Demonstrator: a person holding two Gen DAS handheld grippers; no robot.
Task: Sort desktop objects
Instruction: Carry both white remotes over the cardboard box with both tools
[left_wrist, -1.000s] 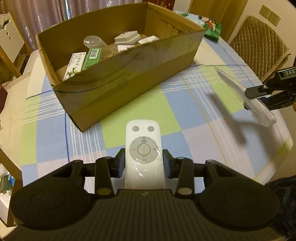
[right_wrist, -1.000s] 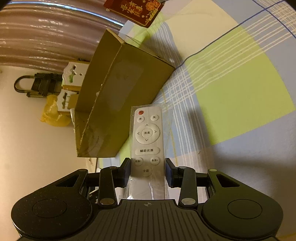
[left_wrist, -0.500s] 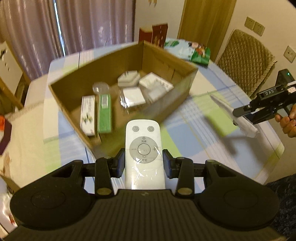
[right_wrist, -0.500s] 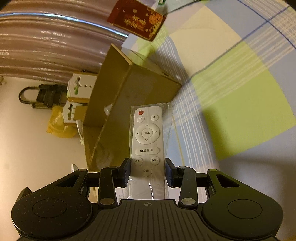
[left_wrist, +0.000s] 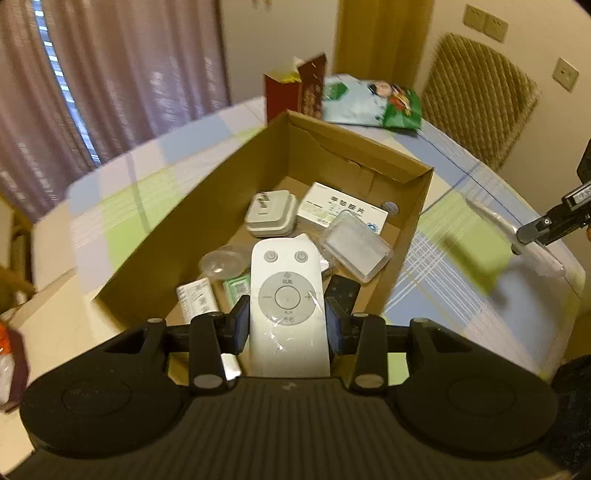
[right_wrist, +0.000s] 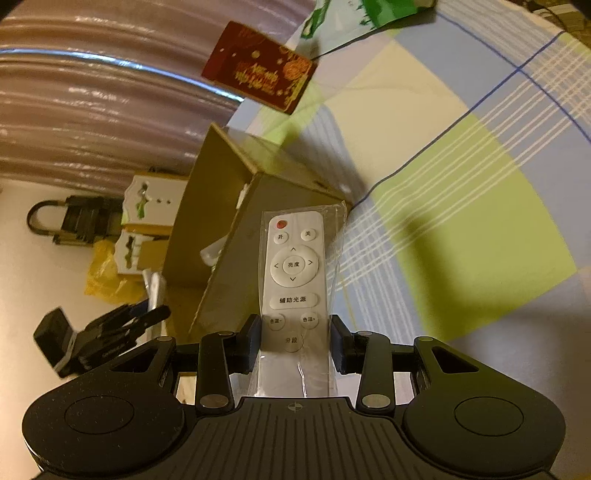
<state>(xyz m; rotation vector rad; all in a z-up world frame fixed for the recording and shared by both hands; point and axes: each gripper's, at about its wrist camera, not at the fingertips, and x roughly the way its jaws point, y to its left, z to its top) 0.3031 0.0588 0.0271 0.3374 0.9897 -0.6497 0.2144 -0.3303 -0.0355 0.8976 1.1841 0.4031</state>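
Two remotes are clamped: your left hand-held gripper (left_wrist: 284, 321) holds the white remote (left_wrist: 286, 295) lengthwise above the cardboard box (left_wrist: 406, 236), nearer it; your right hand-held gripper (right_wrist: 293, 338) grips the bagged remote (right_wrist: 293, 273) beside the box, over the worktop (right_wrist: 461, 229).
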